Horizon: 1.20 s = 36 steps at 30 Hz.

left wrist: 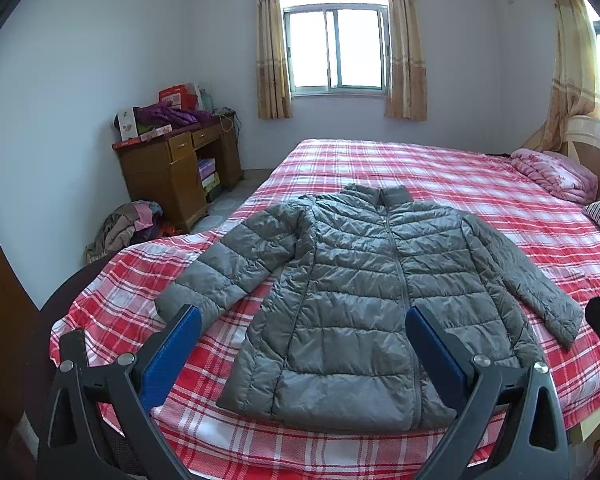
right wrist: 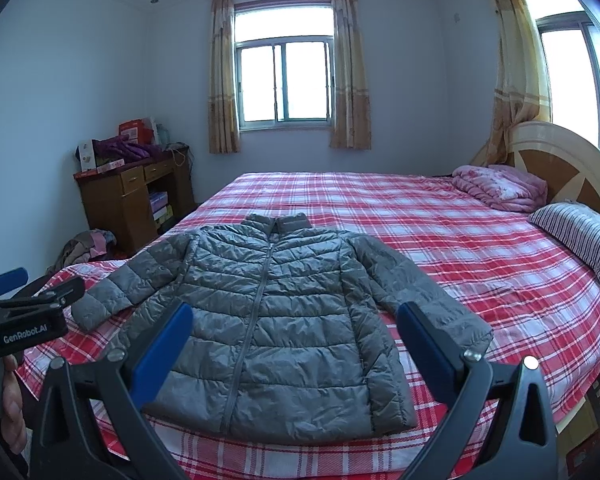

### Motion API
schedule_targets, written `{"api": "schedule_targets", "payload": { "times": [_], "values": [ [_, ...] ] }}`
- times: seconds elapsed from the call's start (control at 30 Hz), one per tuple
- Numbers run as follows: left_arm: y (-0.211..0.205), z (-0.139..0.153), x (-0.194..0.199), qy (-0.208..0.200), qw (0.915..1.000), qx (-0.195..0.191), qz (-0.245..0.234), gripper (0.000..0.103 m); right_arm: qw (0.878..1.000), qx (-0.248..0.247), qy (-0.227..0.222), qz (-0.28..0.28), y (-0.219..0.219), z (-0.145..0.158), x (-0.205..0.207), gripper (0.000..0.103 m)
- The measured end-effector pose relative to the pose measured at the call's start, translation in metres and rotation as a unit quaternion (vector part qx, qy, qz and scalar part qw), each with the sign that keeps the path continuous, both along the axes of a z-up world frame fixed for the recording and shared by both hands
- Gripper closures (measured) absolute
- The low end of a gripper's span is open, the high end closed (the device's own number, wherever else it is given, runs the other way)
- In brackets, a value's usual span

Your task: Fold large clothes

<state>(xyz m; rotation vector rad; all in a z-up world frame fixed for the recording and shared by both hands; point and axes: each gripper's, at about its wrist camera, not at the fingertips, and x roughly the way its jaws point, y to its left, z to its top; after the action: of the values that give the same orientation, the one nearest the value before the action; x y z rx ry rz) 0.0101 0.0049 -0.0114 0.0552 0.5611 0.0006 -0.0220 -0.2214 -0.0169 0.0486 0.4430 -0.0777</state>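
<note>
A grey quilted puffer jacket (left wrist: 356, 288) lies flat, zipped, front up, on the red plaid bed (left wrist: 480, 184), collar away from me, both sleeves spread outward. It also shows in the right wrist view (right wrist: 276, 312). My left gripper (left wrist: 304, 312) is open and empty, held above the jacket's hem. My right gripper (right wrist: 294, 310) is open and empty, also above the hem. The left gripper shows at the left edge of the right wrist view (right wrist: 8, 280). Neither gripper touches the jacket.
A folded pink quilt (right wrist: 500, 186) and a striped pillow (right wrist: 580, 236) lie by the headboard (right wrist: 560, 160) at the right. A wooden desk (left wrist: 176, 172) with boxes stands at the left wall, with a clothes pile (left wrist: 128, 226) on the floor beside it.
</note>
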Motion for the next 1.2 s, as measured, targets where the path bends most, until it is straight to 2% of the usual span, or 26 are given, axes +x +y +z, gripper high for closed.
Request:
{"api": "schedule_targets", "payload": {
  "times": [0.17, 0.23, 0.53, 0.7, 0.9, 0.97, 1.1, 1.2],
  "values": [
    [-0.003, -0.014, 0.011, 0.006, 0.9998, 0.0, -0.018, 0.001, 1.0, 0.008, 0.009, -0.001, -0.013, -0.01, 0.01, 0.0],
    [-0.006, -0.027, 0.024, 0.019, 0.9995, 0.016, -0.017, 0.001, 1.0, 0.013, 0.016, -0.005, -0.022, -0.017, 0.017, 0.0],
    [-0.005, -0.083, 0.102, 0.065, 0.9965, 0.05, -0.016, 0.001, 0.992, 0.042, 0.084, -0.079, -0.105, -0.081, 0.05, 0.0],
    [-0.005, -0.1, 0.155, 0.079, 0.9948, 0.063, -0.011, 0.001, 0.978, 0.066, 0.133, -0.149, -0.18, -0.124, 0.06, 0.0],
    [-0.02, -0.123, 0.216, 0.096, 0.9924, 0.077, 0.009, 0.001, 0.95, 0.137, 0.154, -0.234, -0.27, -0.149, 0.056, 0.0],
    [-0.023, -0.129, 0.231, 0.099, 0.9918, 0.079, 0.014, 0.001, 0.941, 0.146, 0.158, -0.262, -0.294, -0.155, 0.056, 0.0],
    [-0.027, -0.142, 0.254, 0.088, 0.9906, 0.101, 0.029, 0.001, 0.932, 0.154, 0.157, -0.289, -0.325, -0.164, 0.058, 0.004],
    [-0.022, -0.157, 0.271, 0.106, 0.9877, 0.107, 0.043, 0.001, 0.928, 0.169, 0.157, -0.294, -0.337, -0.171, 0.063, 0.005]
  ]
}}
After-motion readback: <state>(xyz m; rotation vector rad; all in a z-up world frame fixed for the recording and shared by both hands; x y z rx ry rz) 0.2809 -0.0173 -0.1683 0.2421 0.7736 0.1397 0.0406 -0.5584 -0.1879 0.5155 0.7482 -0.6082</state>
